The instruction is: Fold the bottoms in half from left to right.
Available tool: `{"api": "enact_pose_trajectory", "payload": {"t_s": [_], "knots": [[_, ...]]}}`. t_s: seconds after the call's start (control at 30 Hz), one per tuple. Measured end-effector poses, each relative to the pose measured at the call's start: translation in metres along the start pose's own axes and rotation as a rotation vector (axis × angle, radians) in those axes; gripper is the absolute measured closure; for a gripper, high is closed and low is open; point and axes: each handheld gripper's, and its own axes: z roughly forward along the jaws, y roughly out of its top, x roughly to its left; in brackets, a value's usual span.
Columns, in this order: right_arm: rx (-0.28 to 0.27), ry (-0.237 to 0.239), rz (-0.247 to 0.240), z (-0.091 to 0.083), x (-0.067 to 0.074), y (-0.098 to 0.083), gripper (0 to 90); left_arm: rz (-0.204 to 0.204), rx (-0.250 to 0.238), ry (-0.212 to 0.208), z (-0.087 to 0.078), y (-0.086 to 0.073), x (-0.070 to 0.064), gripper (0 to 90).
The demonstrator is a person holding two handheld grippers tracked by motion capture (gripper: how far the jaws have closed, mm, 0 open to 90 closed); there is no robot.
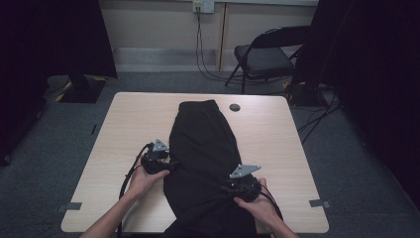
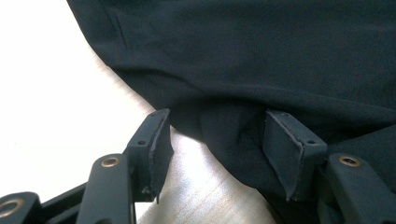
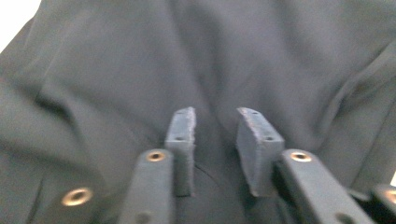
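**Black garment on counter, both hand-held grippers at its near end**

High view. No brand, label or readable writing is visible. A black garment (image 1: 205, 148), apparently trousers with the waistband at the far end, lies lengthwise down the middle of a light wood-grain counter (image 1: 277, 144); its near end hangs over the near edge and is cut off by the frame. A round dark grommet (image 1: 235, 107) sits in the counter near the far edge. The left hand-held gripper (image 1: 171, 164) is at the garment's left edge; the right hand-held gripper (image 1: 229, 189) is over the fabric near its right side. The floor is grey carpet. A black folding chair (image 1: 262, 57) stands beyond the counter, below a wall outlet (image 1: 198, 6) with cables hanging from it. Dark curtains close both sides of the room.

Left gripper view. The left hand-held gripper (image 2: 217, 140) has its jaws wide apart, straddling the garment's (image 2: 261, 60) edge; the pads do not press on the fabric. Pale counter (image 2: 51, 107) is overexposed.

Right gripper view. The right hand-held gripper (image 3: 215, 135) has its jaws apart above creased fabric (image 3: 116, 74). The frame is blurred; contact between pads and fabric cannot be determined.
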Motion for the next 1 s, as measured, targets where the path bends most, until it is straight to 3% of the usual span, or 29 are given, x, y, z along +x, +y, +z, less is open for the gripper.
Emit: {"api": "enact_pose_trajectory", "payload": {"t_s": [0.13, 0.2, 0.3, 0.47, 0.53, 0.67, 0.73, 0.77, 0.87, 0.93, 1.0], "knots": [[0.024, 0.026, -0.018, -0.009, 0.006, -0.017, 59.8, -0.005, 0.012, 0.008, 0.0, 0.001, -0.001, 42.1], [0.043, 0.02, -0.049, -0.015, 0.011, -0.022, 60.0, -0.004, 0.012, 0.008, 0.0, 0.001, -0.001, 42.1], [0.058, 0.018, -0.055, -0.024, 0.014, -0.031, 60.2, -0.005, 0.014, 0.016, 0.0, 0.001, -0.002, 41.2], [0.065, 0.027, -0.02, -0.033, 0.009, -0.037, 59.3, -0.001, 0.027, 0.015, 0.001, 0.003, -0.005, 36.3], [0.083, 0.013, -0.011, -0.034, 0.006, -0.036, 54.0, -0.001, 0.024, 0.013, 0.001, 0.003, -0.005, 36.6], [0.088, -0.013, 0.042, -0.038, -0.005, -0.041, 55.7, 0.009, 0.025, -0.008, 0.0, 0.002, -0.004, 35.5], [0.087, -0.017, 0.056, -0.041, -0.011, -0.042, 56.7, 0.004, 0.03, -0.037, -0.002, 0.003, -0.006, 37.5], [0.073, -0.03, 0.059, -0.043, -0.013, -0.04, 56.5, 0.012, 0.027, -0.037, -0.003, 0.004, -0.008, 40.3], [-0.059, -0.026, 0.105, -0.051, -0.023, -0.023, 56.5, 0.041, -0.024, -0.037, -0.009, 0.01, -0.014, 40.9], [-0.111, -0.057, 0.078, -0.048, -0.03, -0.004, 65.2, 0.06, -0.068, -0.05, -0.017, 0.014, -0.018, 48.9], [-0.116, -0.068, 0.059, -0.036, -0.036, 0.009, 76.6, 0.086, -0.064, -0.091, -0.019, 0.015, -0.023, 56.3]]}}
